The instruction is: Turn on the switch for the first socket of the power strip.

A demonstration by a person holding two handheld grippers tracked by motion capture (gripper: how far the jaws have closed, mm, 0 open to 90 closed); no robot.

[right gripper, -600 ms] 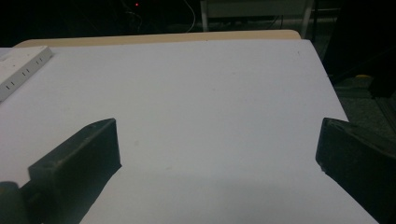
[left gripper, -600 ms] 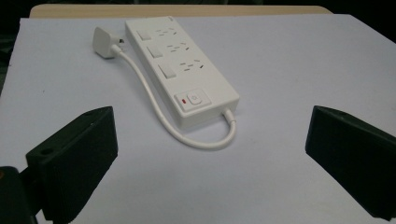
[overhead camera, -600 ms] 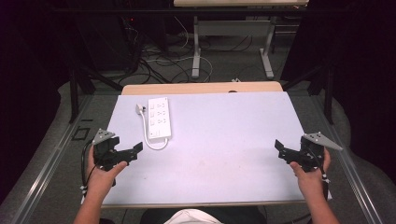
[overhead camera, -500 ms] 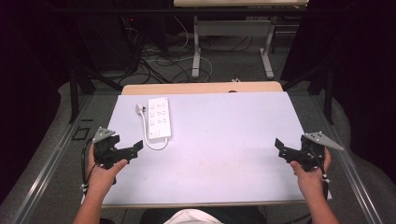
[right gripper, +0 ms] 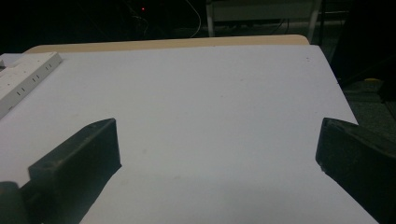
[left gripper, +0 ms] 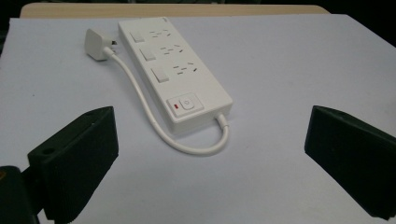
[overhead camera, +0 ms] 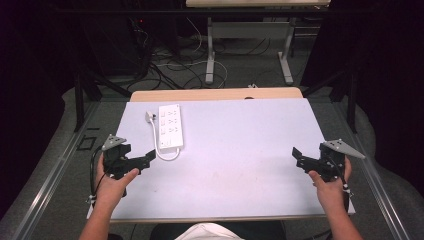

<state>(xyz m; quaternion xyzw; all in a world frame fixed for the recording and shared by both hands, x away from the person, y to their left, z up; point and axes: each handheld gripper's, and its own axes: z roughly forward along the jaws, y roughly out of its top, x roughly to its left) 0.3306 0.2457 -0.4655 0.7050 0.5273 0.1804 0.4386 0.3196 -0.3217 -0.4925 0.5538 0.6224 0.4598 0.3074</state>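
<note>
Just ahead of the left gripper [overhead camera: 142, 161] lies a white power strip [overhead camera: 169, 125], flat on the white table [overhead camera: 240, 150], its cord [left gripper: 154, 121] looping back to a plug [left gripper: 96, 43] beside it. Nothing blocks the way. Left jaws spread wide, empty. Right gripper [overhead camera: 305, 159], well apart from the strip, also spread, holding nothing.

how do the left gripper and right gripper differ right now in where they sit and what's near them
The left gripper hovers at the table's left edge, close to the white power strip and its looped cord; the right gripper sits at the right edge, far from the strip. The left gripper faces the strip squarely; the right gripper faces mostly bare table, with the strip at its view's left margin. Both are open and hold nothing.
</note>
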